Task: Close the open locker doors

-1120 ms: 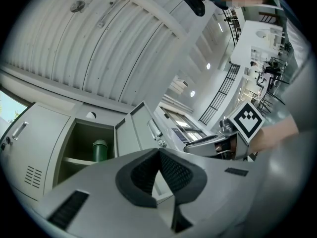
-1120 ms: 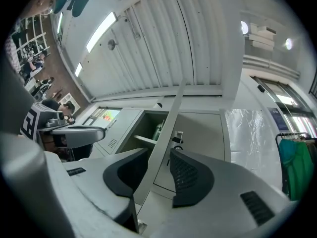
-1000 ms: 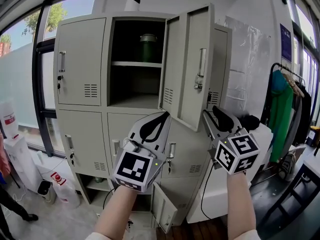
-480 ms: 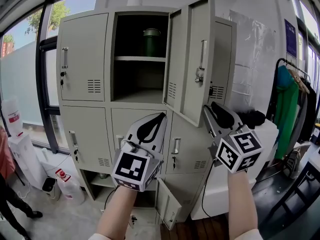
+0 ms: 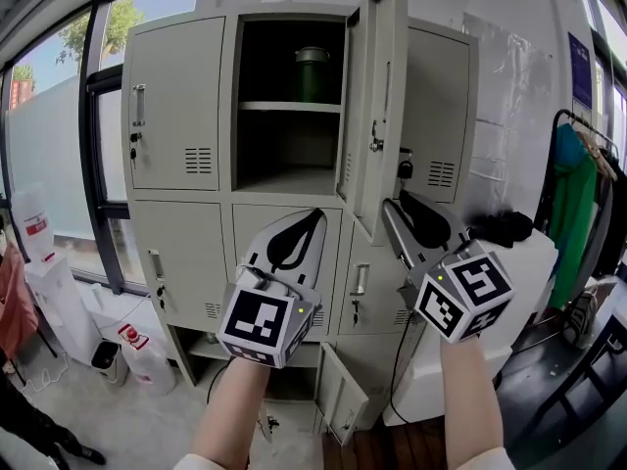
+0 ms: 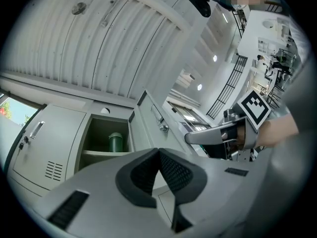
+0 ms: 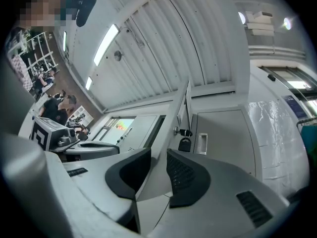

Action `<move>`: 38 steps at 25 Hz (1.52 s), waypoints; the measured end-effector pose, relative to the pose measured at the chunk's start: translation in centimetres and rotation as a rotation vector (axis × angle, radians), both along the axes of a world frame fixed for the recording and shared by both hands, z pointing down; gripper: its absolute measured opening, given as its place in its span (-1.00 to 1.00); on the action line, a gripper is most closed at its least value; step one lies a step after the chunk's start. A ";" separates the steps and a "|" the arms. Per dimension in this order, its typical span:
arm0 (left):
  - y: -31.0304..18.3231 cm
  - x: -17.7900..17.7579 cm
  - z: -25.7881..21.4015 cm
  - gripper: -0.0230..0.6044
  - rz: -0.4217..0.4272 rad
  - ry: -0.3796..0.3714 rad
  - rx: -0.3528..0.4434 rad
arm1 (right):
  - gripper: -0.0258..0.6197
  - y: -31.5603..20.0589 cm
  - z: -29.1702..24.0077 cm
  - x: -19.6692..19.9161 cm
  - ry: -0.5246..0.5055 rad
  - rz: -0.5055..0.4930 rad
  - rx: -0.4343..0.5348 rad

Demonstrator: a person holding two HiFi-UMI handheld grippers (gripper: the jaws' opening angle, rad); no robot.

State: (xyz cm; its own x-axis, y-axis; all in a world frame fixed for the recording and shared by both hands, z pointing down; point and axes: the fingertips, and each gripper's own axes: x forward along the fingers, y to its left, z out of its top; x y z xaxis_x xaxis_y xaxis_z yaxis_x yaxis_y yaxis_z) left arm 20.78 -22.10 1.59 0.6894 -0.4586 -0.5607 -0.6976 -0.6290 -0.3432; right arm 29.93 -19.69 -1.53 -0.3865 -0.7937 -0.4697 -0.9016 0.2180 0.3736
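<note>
The grey locker cabinet has its upper middle compartment open, with a green canister on the shelf. That compartment's door sticks out toward me, nearly edge-on. My right gripper reaches up at the door's lower corner. Its jaws have just been closing, and the door's edge sits between the pads and fills the gap. To the left, my left gripper is shut and empty, in front of the middle row. A small bottom door also hangs open.
A clothes rack with a green garment stands at the right, beside a white unit. At the left are a window, a water dispenser and part of a person.
The right gripper has shifted left onto the upper door's lower corner and its jaws have narrowed. The door now shows more edge-on. The left gripper has barely moved.
</note>
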 end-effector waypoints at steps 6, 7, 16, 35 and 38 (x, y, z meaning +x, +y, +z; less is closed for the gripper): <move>-1.4 -3.0 -0.2 -0.86 -0.024 0.012 -0.006 | -0.57 -1.0 0.0 -4.1 0.036 -0.044 0.014; -1.6 -3.6 -0.3 -0.86 -0.029 0.014 -0.008 | -0.56 -1.3 0.0 -4.8 0.040 -0.053 0.013; -4.1 -8.7 -0.8 -0.86 -0.077 0.008 -0.004 | -0.55 -4.5 -0.2 -11.2 0.076 -0.073 0.027; -12.4 -15.2 -1.9 -0.86 -0.138 0.011 0.003 | -0.56 -15.2 -0.1 -20.3 0.174 0.040 0.052; -13.4 -15.6 -2.2 -0.86 -0.136 0.014 0.011 | -0.57 -16.8 -0.1 -20.9 0.175 0.047 0.047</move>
State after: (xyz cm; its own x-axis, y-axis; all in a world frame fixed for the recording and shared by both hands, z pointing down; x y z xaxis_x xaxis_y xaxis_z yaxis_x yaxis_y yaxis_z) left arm 5.19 -35.52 -0.65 0.6134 -0.5414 -0.5750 -0.7810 -0.5243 -0.3394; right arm 9.00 -36.46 -1.62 -0.4284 -0.7918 -0.4354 -0.8309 0.1559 0.5341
